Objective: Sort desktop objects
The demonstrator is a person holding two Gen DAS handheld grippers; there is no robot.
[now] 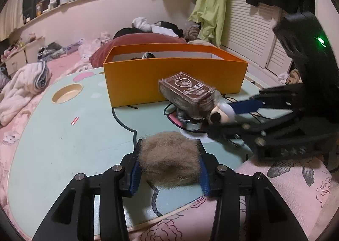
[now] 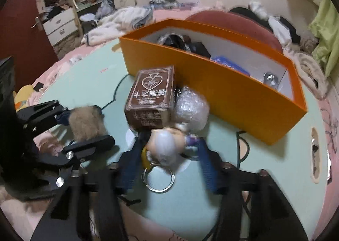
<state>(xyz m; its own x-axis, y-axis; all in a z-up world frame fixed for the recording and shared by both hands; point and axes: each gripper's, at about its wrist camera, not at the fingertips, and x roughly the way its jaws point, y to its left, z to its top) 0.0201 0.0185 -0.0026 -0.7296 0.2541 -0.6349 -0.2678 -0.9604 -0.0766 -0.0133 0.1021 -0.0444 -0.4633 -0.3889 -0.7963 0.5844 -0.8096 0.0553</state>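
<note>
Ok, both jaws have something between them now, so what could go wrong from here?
1. The figure keychain in the right gripper sits against the brown card box; lifting could drag or topple it.
2. Its key ring dangles and may snag the orange box wall.
3. The fur ball in the left gripper is soft and might slip.
</note>
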